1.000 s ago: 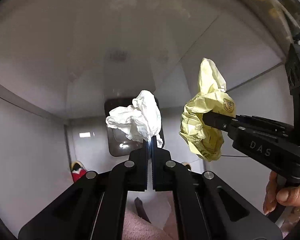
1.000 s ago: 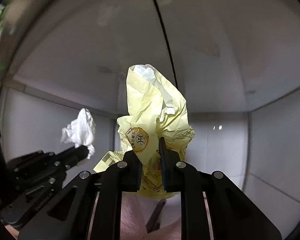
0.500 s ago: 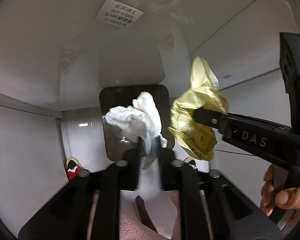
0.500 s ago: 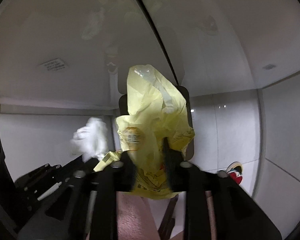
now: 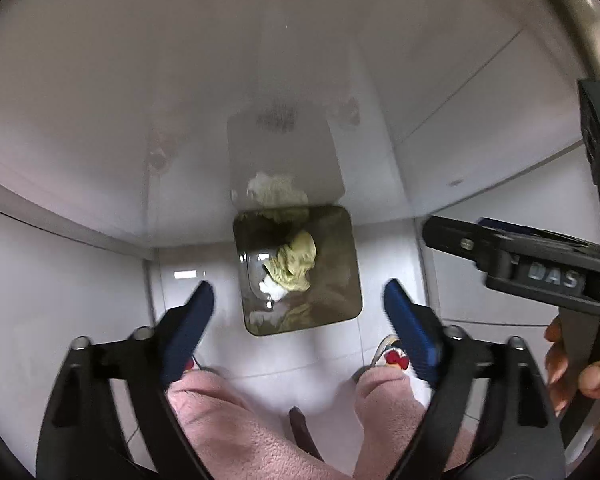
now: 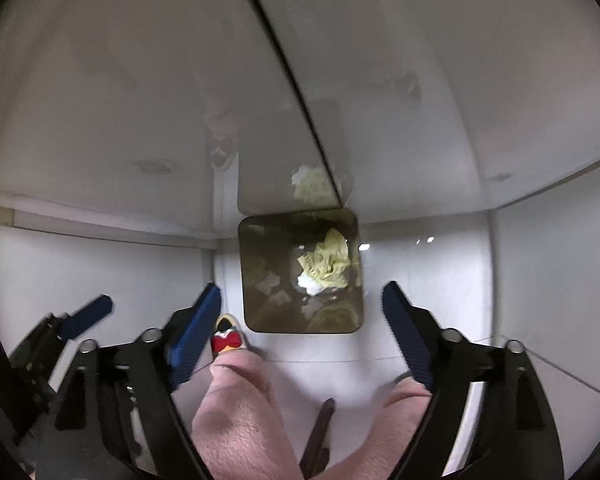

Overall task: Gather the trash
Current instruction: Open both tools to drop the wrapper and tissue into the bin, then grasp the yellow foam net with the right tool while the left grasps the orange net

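Both drops done, we judge. Our left gripper [image 5: 298,312] and right gripper [image 6: 302,312] have just been opening, jaws spread w/ nothing btwn. Yellow wrapper [image 5: 296,258] and white tissue [image 5: 270,286] lie in the bin [image 5: 340,276], at 12 o'clock below us. Next: lift straight up, clear of each other. Slippers [image 6: 227,338] at 6, pink trouser legs [image 6: 240,420] nearby; nothing blocks.

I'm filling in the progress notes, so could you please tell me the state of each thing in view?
Left tongs: open, empty, jaws just opened.
Right tongs: open, empty, jaws just opened.
Bin: uncovered, trash inside.
Yellow wrapper: crumpled, in the bin.
White tissue: crumpled, in the bin beside the wrapper.
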{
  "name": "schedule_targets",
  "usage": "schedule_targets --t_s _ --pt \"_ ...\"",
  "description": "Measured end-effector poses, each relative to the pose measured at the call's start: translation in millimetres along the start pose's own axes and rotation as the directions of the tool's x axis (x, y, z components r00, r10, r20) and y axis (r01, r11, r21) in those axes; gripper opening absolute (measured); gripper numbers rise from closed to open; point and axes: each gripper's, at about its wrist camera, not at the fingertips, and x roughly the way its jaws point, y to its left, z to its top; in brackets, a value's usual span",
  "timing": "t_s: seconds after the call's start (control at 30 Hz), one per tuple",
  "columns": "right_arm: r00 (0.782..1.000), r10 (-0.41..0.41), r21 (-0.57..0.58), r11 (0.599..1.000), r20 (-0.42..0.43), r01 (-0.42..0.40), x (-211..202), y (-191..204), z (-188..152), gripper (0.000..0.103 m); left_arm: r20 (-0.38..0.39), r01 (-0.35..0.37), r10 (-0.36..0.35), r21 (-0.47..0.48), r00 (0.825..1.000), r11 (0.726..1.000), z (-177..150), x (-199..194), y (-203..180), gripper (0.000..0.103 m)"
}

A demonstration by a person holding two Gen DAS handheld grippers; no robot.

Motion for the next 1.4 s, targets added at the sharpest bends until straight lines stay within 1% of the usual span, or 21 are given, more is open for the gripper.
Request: schedule_targets --t_s 0.03,0.07,0.13,0.2,0.23,0.33,0.4,0.43,0.53,0.67,0.73,0.8,0.87,1.03,1.17,1.27,1.33,1.4 --pt "1.0 0.008 -0.013 1.0 0.019 -0.008 -16 2 0 0.09 0.015 0.0 0.0 -0.002 1.0 1.0 2 -12 0 0.087" --pt "0.999 0.016 -0.023 1.0 0.033 -0.015 -25 2 1 0.091 0.025 -0.002 0.002 -0.003 1.0 1.0 2 -21 0 0.09" --pt "0.997 0.03 -0.053 0.998 0.074 -0.026 -52 4 4 0.093 0.051 -0.005 0.006 -0.007 0.999 1.0 4 -44 -1 0.092" --pt "0.99 0.044 -0.092 0.995 0.131 -0.032 -88 9 4 0.093 0.09 -0.011 0.011 -0.01 0.996 1.0 8 -71 -3 0.093" --pt "0.985 0.048 -0.106 0.994 0.165 -0.03 -106 11 5 0.093 0.105 -0.015 0.016 -0.009 0.994 1.0 9 -78 -2 0.095" --pt "0.969 0.049 -0.133 0.991 0.243 -0.017 -143 12 10 0.094 0.168 -0.035 0.034 0.003 0.985 0.999 15 -116 -7 0.095" --pt "0.951 0.047 -0.139 0.99 0.305 -0.004 -176 13 15 0.094 0.199 -0.048 0.044 0.013 0.979 0.999 22 -141 -11 0.095" --pt "0.947 0.044 -0.137 0.991 0.319 0.0 -178 12 19 0.094 0.216 -0.054 0.049 0.018 0.975 0.998 26 -152 -12 0.095" --pt "0.928 0.043 -0.112 0.994 0.37 -0.001 -208 7 33 0.094 0.26 -0.067 0.056 0.033 0.964 0.997 40 -180 -16 0.095" --pt "0.911 0.039 -0.089 0.996 0.411 -0.002 -232 9 46 0.094 0.311 -0.085 0.067 0.044 0.948 0.995 58 -209 -22 0.095" --pt "0.898 0.038 -0.095 0.995 0.438 0.005 -241 12 54 0.094 0.337 -0.081 0.062 0.044 0.94 0.996 66 -228 -22 0.095" --pt "0.887 0.034 -0.103 0.995 0.461 0.016 -247 16 62 0.094 0.361 -0.085 0.064 0.042 0.93 0.996 73 -236 -22 0.095" --pt "0.879 0.042 -0.11 0.994 0.475 0.012 -255 22 75 0.094 0.386 -0.091 0.07 0.039 0.92 0.995 85 -248 -21 0.095" --pt "0.863 0.063 -0.147 0.989 0.5 0.013 -263 39 110 0.094 0.424 -0.084 0.064 0.028 0.904 0.996 117 -256 -17 0.095" --pt "0.859 0.088 -0.176 0.984 0.504 0.002 -262 52 139 0.094 0.447 -0.085 0.064 0.026 0.892 0.996 146 -259 -13 0.095" --pt "0.862 0.1 -0.195 0.981 0.497 -0.001 -254 59 159 0.092 0.45 -0.084 0.068 0.014 0.89 0.996 168 -255 -9 0.094" --pt "0.868 0.105 -0.203 0.979 0.485 -0.005 -246 62 175 0.085 0.455 -0.081 0.069 0.007 0.888 0.997 185 -252 -5 0.093" --pt "0.873 0.112 -0.211 0.977 0.475 -0.01 -239 64 187 0.08 0.457 -0.081 0.07 0.005 0.887 0.997 199 -249 -4 0.089"
